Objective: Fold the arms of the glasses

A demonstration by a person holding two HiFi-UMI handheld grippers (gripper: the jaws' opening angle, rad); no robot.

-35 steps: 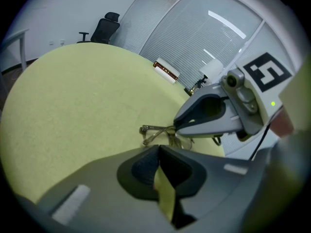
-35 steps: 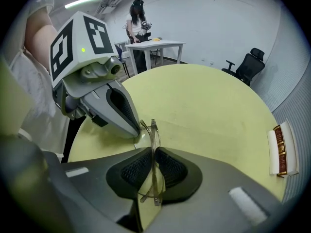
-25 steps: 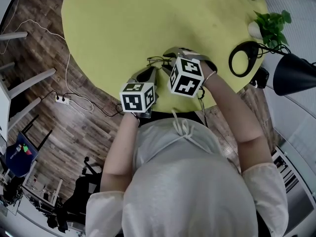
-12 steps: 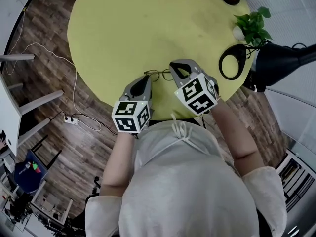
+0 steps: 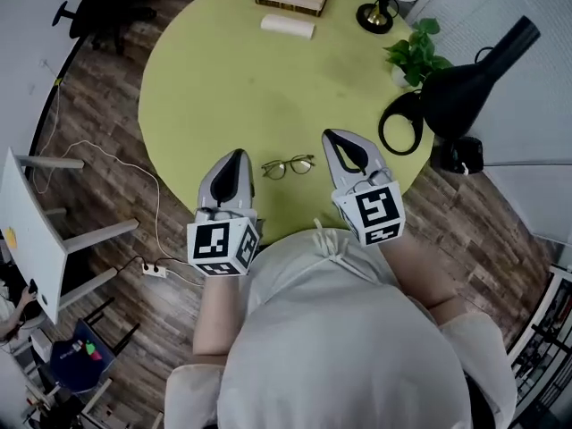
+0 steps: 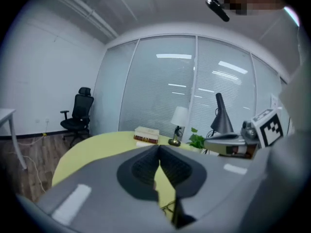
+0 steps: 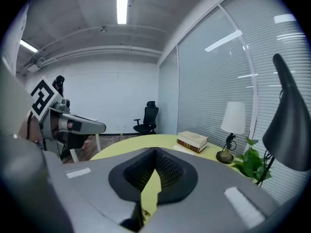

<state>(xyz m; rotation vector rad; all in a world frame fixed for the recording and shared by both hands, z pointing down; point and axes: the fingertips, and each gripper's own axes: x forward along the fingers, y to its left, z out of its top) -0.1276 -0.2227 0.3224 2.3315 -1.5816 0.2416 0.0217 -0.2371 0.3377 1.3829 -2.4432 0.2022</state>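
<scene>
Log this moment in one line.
left claw: shut, empty | right claw: shut, empty | glasses: on table between both, not held

Soft, even light fills the head view, and the table (image 5: 223,79) carries no hard shadows. In the right gripper view a ceiling strip light (image 7: 121,4) glares at 12 o'clock. Both gripper views bulge, with black corners. The left gripper (image 6: 157,152), near the lens, is blurred.
</scene>
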